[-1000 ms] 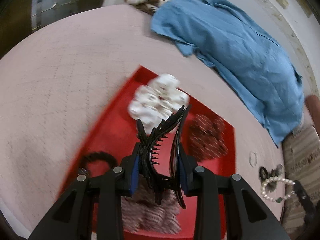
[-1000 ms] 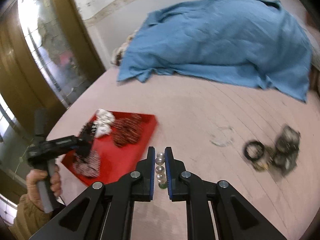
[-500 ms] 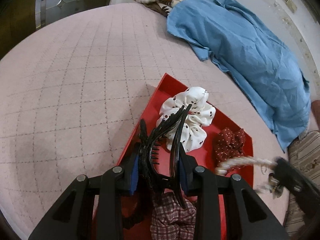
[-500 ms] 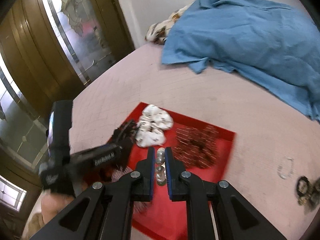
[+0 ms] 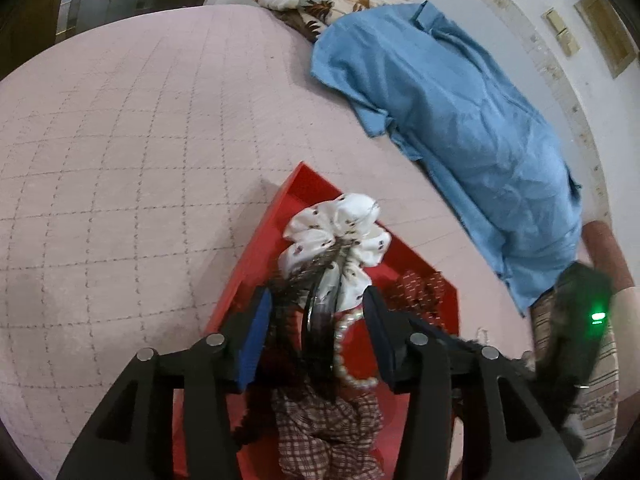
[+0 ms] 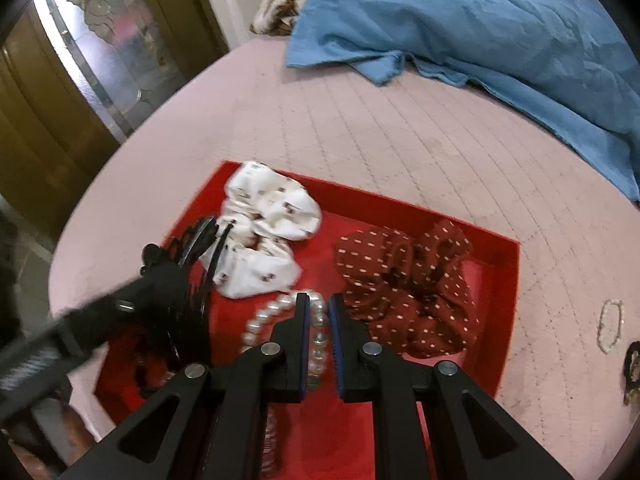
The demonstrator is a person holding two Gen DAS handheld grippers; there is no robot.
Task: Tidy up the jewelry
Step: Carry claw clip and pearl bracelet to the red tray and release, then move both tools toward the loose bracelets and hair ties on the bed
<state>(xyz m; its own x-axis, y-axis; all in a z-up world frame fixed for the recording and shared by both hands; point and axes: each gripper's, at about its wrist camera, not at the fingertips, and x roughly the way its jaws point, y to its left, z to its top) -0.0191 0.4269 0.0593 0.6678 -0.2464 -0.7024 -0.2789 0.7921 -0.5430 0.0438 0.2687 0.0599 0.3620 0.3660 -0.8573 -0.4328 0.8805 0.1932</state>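
Note:
A red tray (image 5: 320,192) (image 6: 508,256) lies on the pink quilted bed. In it are a white patterned scrunchie (image 5: 340,232) (image 6: 268,216), a dark red dotted scrunchie (image 6: 408,280) (image 5: 416,284) and a plaid scrunchie (image 5: 328,428). My left gripper (image 5: 316,304) is open over the tray; a black claw hair clip (image 5: 316,312) (image 6: 192,248) sits loose between its fingers. My right gripper (image 6: 319,312) is shut on a pearl bracelet (image 6: 276,316) (image 5: 348,356) low over the tray's middle.
A blue shirt (image 5: 460,128) (image 6: 480,20) lies on the far side of the bed, with a floral cloth (image 5: 320,0) behind it. A thin bracelet (image 6: 610,324) and dark items (image 6: 632,364) lie on the quilt right of the tray. A door stands at left (image 6: 60,100).
My left gripper's fingers have spread, loosening the hair clip. My right gripper has carried the pearl bracelet from beside the tray to low over its middle.

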